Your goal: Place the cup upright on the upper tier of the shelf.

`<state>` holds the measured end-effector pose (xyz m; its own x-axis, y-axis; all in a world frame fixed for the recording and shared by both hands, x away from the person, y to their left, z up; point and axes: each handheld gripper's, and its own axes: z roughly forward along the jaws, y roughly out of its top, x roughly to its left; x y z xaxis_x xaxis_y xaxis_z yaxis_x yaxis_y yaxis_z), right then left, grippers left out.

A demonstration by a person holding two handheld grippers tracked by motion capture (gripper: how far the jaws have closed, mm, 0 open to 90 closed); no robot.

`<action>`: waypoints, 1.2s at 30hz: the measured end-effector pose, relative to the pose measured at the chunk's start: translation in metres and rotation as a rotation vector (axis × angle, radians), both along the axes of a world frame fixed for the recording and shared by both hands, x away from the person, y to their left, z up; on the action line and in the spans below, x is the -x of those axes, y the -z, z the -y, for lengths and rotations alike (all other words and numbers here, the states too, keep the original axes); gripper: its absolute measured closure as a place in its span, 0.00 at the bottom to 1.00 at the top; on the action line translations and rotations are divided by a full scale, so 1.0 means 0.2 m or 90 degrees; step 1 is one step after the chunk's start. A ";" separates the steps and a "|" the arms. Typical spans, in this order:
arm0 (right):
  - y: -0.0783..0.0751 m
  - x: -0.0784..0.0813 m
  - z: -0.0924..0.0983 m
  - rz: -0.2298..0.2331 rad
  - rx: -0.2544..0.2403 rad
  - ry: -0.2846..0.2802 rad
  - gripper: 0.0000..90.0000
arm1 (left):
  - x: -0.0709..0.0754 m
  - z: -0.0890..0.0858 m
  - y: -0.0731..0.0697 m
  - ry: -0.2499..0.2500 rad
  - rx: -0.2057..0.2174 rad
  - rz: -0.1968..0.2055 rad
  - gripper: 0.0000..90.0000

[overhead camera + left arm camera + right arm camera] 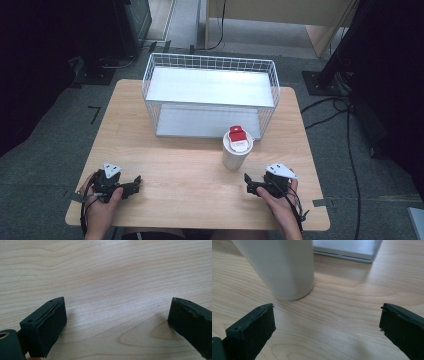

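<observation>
resting low on the near part of the wooden table (175,165), the left gripper (134,183) sits at the near left with its jaws spread wide and nothing between them; in the left gripper view bare wood grain lies between the two black pads. the right gripper (248,183) sits at the near right, jaws likewise wide apart and empty. a white cup (236,150) with a white lid and a red tab on top stands upright on the table, just beyond the right gripper and a little to its left, not touched by it. in the right gripper view the cup (279,267) rises ahead of the left jaw. behind the cup stands a white wire basket (210,62) with two grey shelves.
</observation>
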<state>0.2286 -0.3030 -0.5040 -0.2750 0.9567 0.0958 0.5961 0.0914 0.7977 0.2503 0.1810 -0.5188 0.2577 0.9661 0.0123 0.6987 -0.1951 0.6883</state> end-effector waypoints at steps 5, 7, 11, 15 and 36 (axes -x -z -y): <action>-0.01 -0.02 -0.05 0.004 -0.006 -0.015 0.00 | 0.00 0.00 0.00 0.000 0.000 0.000 0.03; -0.02 -0.03 -0.07 0.006 -0.021 -0.021 0.00 | 0.00 0.00 0.00 0.000 0.000 0.000 0.03; -0.05 -0.04 -0.11 0.018 -0.051 -0.043 0.00 | 0.00 0.00 0.00 0.000 0.000 0.001 0.03; -0.06 -0.05 -0.15 0.020 -0.053 -0.057 0.00 | 0.00 0.00 0.00 0.000 0.000 0.000 0.03; -0.09 -0.18 -0.31 0.085 -0.106 0.006 0.00 | 0.00 0.00 0.00 0.000 0.001 0.000 0.03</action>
<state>0.2650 -0.2414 -0.4853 -0.2868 0.9332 0.2164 0.4848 -0.0535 0.8730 0.2503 0.1810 -0.5188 0.2576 0.9662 0.0112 0.6986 -0.1942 0.6886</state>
